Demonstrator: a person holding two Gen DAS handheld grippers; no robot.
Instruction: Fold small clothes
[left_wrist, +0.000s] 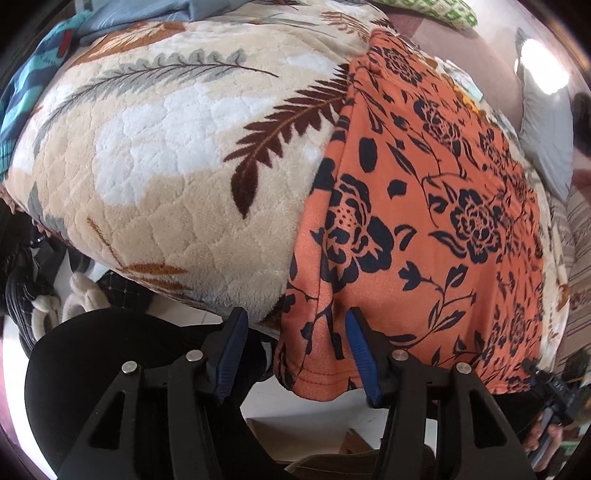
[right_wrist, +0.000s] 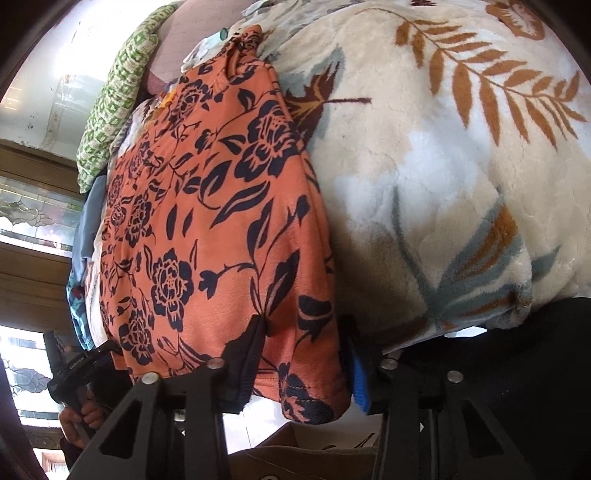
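An orange garment with a dark floral print (left_wrist: 424, 229) lies flat on a plush leaf-patterned blanket (left_wrist: 166, 147), its near hem hanging over the bed's edge. My left gripper (left_wrist: 295, 350) is open, its blue-padded jaws either side of the garment's near left corner. In the right wrist view the same garment (right_wrist: 207, 229) lies left of the blanket (right_wrist: 443, 166). My right gripper (right_wrist: 306, 354) is open, its jaws either side of the near right corner. The right gripper also shows at the garment's far corner in the left wrist view (left_wrist: 550, 391).
A green patterned pillow (right_wrist: 114, 92) and other clothes lie at the far end of the bed. Blue striped fabric (left_wrist: 22, 96) lies at the left. Slippers (left_wrist: 51, 306) and a black cap (left_wrist: 103, 369) are below by the floor. A window (right_wrist: 33, 206) is left.
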